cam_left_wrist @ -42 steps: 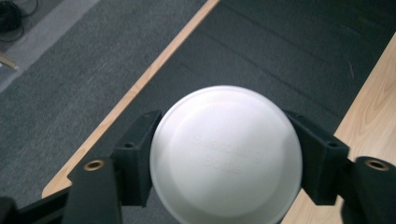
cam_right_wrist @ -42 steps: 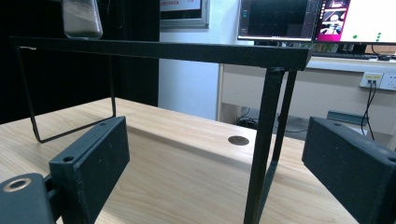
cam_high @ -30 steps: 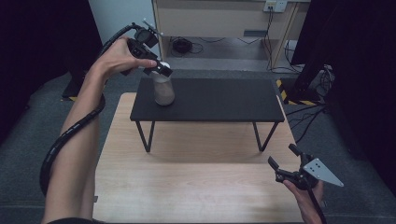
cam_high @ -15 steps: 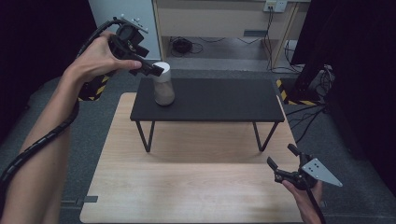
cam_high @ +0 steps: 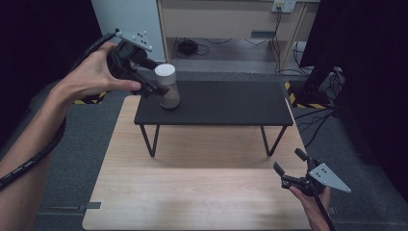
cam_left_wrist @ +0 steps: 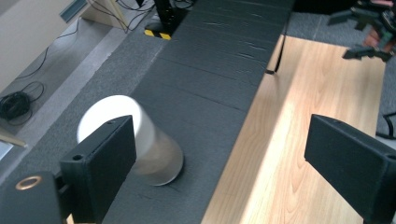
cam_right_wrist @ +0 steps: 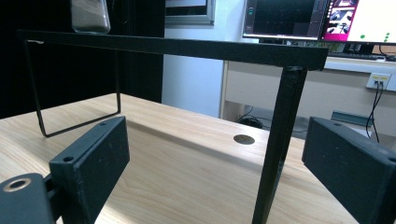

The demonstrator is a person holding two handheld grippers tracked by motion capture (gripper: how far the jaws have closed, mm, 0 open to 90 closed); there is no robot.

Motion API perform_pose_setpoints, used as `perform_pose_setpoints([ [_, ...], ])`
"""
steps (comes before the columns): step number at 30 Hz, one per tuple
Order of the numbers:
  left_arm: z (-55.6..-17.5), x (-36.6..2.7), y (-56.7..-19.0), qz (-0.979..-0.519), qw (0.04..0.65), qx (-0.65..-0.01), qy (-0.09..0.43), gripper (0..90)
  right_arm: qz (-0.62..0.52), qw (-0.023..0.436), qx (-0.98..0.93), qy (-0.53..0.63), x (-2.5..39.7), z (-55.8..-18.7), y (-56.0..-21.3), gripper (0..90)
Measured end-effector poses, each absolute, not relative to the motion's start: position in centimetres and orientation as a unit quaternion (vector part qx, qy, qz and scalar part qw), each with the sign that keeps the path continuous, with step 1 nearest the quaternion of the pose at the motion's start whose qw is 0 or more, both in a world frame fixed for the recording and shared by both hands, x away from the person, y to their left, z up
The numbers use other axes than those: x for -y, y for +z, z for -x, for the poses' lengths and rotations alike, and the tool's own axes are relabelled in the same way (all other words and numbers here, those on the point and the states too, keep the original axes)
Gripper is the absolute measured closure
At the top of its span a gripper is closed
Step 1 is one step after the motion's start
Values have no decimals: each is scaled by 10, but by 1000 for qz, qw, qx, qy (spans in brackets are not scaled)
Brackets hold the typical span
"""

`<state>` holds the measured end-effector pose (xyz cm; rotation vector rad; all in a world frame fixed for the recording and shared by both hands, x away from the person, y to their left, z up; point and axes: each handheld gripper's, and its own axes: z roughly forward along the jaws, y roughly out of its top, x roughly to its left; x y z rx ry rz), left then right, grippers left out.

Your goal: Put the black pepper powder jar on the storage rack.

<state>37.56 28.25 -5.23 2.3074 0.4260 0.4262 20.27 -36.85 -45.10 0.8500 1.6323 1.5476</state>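
Observation:
A pale cup with a white lid (cam_high: 168, 87) stands upright at the left end of a low black shelf (cam_high: 226, 103). My left gripper (cam_high: 156, 77) hovers just left of the cup, open, one jaw reaching past the cup's front side. In the left gripper view the cup (cam_left_wrist: 140, 144) lies partly behind the left jaw, outside the gap of the left gripper (cam_left_wrist: 219, 140), which holds nothing. My right gripper (cam_high: 290, 166) is open and empty, low over the wooden table (cam_high: 202, 192) at the front right. From the right gripper view, the cup (cam_right_wrist: 90, 14) stands on the shelf (cam_right_wrist: 187, 46) above the right gripper (cam_right_wrist: 215, 140).
The shelf rests on thin black wire legs (cam_high: 150, 139) on the wooden table. One leg (cam_right_wrist: 275, 140) rises close in front of the right gripper. Behind the table are a cabinet and cables on the grey floor (cam_high: 226, 53). The right gripper (cam_left_wrist: 369, 28) appears far off in the left gripper view.
My left gripper has drawn back to the left from the cup's top, and the forearm has risen. The cup stays upright in place. The right gripper has not moved.

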Motion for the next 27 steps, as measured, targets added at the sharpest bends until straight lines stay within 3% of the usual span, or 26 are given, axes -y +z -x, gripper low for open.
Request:
perform_pose_setpoints([
  [8,-363,-276,-57,-902,381,-125,160,81,-329,360,-634,600,368,-202,-451,73],
  [27,-352,-289,-59,-880,427,-120,167,90,-329,360,-635,600,365,-201,-450,73],
])
